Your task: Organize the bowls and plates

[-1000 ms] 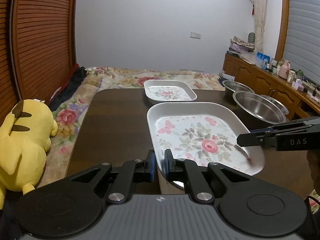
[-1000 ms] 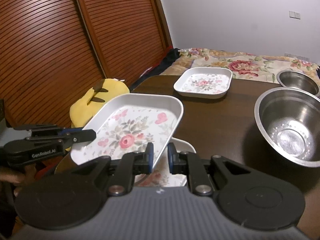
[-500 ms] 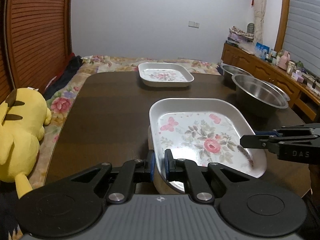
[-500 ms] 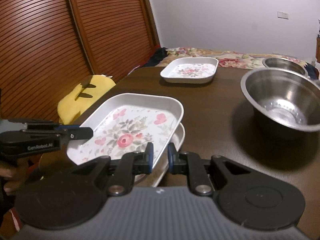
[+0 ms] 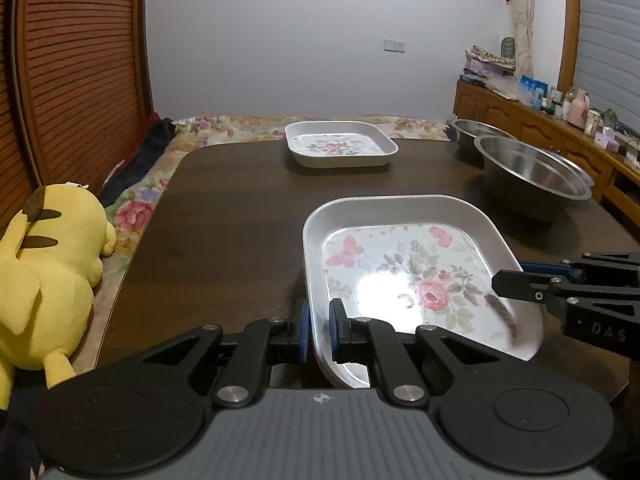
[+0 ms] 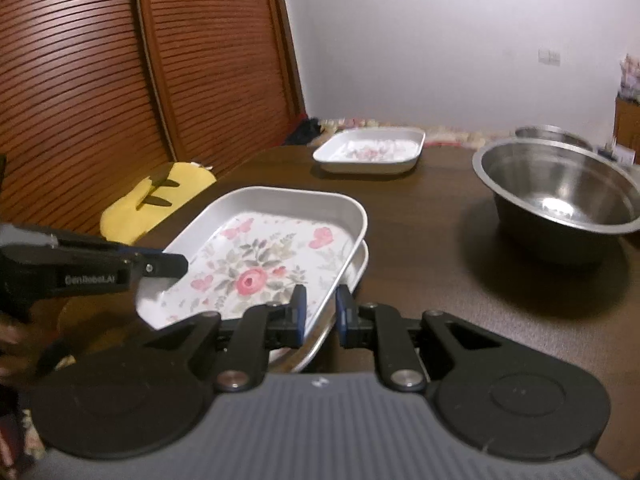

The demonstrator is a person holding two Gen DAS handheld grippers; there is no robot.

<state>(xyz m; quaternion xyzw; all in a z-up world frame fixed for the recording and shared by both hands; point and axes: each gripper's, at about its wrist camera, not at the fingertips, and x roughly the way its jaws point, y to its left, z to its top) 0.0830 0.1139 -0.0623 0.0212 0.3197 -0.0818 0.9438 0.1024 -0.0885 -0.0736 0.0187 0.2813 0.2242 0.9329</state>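
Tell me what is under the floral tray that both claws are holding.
Under the floral tray, a second white tray sits on the table; only its right rim shows. Its inside and pattern are covered, so whether anything lies in it cannot be seen.

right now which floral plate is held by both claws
The near plate, gripped at opposite rims by the left claw and right claw. The far plate sits alone on the table.

White wall [image 5: 320, 40], slatted wooden doors [image 6: 120, 80]
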